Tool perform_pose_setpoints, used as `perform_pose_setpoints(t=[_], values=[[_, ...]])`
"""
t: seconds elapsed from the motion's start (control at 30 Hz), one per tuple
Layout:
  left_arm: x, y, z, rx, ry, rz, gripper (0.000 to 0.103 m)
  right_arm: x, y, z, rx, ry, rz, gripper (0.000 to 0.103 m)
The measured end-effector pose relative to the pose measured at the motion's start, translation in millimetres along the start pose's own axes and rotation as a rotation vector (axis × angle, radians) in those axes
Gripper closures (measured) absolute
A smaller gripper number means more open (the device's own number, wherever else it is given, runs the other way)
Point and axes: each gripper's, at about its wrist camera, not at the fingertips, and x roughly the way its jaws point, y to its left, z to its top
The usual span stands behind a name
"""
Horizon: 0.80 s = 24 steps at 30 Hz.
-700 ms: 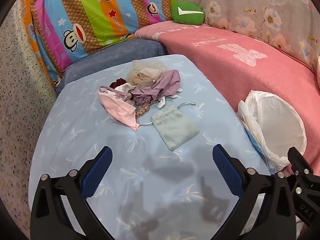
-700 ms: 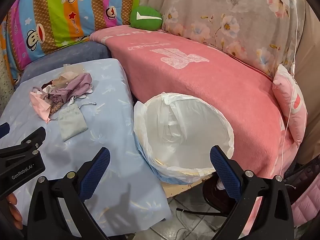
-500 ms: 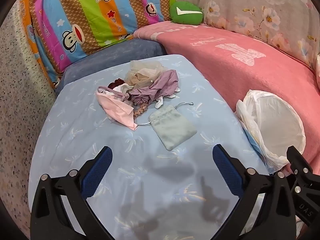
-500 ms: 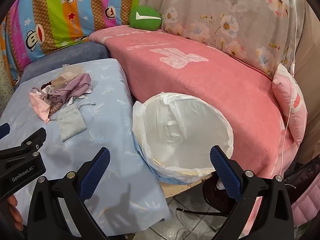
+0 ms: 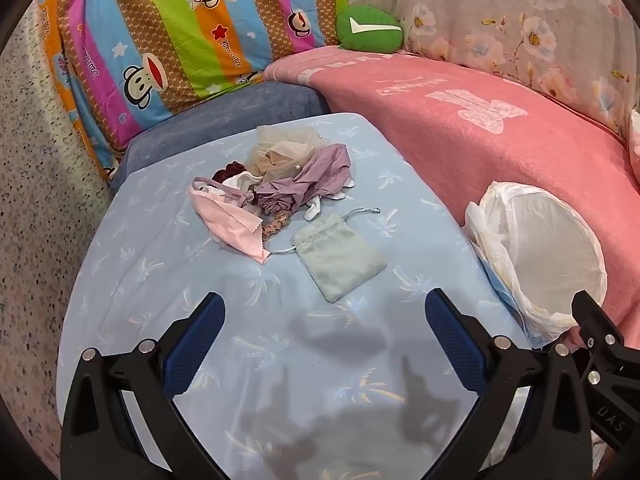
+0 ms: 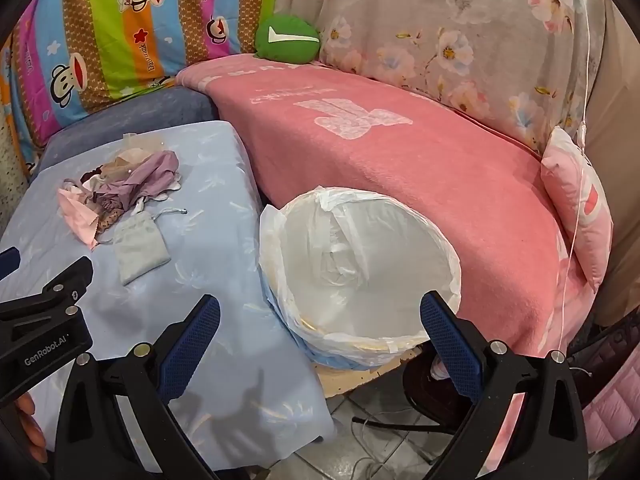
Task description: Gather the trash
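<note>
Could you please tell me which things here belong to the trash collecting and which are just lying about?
For the job:
- grey pouch
- pile of scraps
- lined bin
- left gripper
- right gripper

Lying about:
- green cushion
- pink blanket
- striped quilt

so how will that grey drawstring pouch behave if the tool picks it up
The grey drawstring pouch lies flat and creased on the blue cloth, so it is probably floppy and light, likely empty. Its loose cord may dangle or snag the pile beside it.
</note>
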Motion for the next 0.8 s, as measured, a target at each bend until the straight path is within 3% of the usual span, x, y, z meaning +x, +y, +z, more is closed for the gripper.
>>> perform_pose_setpoints(t=[0.8], values=[[-6.1, -3.7, 1.8, 0.008, -0.009, -0.003, 0.007, -2.9, -2.2, 1.1, 0.004, -0.006, 0.001, 0.006]])
